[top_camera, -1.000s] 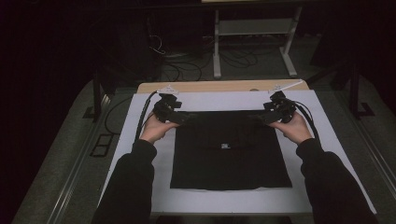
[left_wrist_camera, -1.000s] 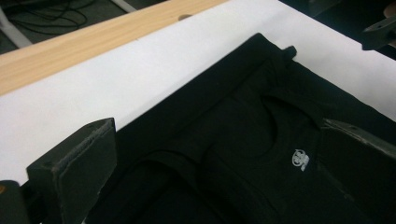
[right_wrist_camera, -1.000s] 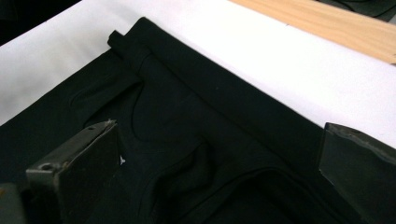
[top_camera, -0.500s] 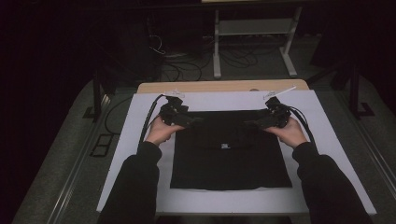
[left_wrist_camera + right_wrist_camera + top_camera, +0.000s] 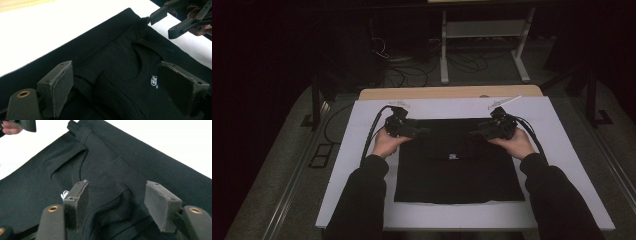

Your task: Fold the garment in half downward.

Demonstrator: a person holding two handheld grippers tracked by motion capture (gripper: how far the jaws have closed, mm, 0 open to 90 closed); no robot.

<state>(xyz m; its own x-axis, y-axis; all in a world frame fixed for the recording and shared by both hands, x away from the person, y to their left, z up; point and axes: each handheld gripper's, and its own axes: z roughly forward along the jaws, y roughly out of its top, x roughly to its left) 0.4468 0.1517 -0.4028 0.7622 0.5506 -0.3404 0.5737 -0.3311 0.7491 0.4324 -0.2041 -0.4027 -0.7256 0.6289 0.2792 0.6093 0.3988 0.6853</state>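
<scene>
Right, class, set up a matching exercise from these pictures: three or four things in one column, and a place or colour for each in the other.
Things:
1. folded black T-shirt
2. white board
3. left gripper
4. small white logo

Places or colours:
A. at the garment's far left corner
B. lies flat on the white board
C. just below the neckline
D. covers the light wooden tabletop

Pairs: 1-B, 2-D, 3-A, 4-C

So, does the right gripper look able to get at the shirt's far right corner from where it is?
Probably yes. The right gripper sits over the black shirt near that corner, jaws just closing with fabric bunched between the pads, not yet pinched. Nothing lies in the way.
</scene>
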